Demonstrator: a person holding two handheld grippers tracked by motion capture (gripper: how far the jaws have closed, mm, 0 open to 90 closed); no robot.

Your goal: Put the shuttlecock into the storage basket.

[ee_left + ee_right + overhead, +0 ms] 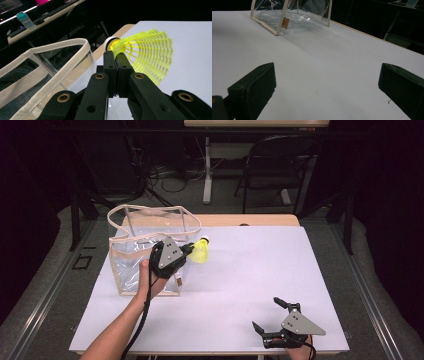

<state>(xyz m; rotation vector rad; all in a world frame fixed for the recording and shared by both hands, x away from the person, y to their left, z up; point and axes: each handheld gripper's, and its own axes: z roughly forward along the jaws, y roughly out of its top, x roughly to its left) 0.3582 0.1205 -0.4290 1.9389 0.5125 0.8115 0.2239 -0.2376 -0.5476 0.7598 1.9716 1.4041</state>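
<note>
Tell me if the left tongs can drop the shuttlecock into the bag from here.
Probably yes. The left tongs hold the shuttlecock by its skirt beside the bag, above its rim. The bag's top stands open; only its loose handles arch over the mouth.

Black folding chair (272,162); teal bottle (25,20).

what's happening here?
A person works two handheld tools at a white table. The left tool is shut on the skirt of a yellow shuttlecock, holding it in the air just beside the rim of a clear bag with cream trim. The shuttlecock is not yet in the bag. The right tool sits near the table's front edge, jaws wide open, holding nothing.
</note>
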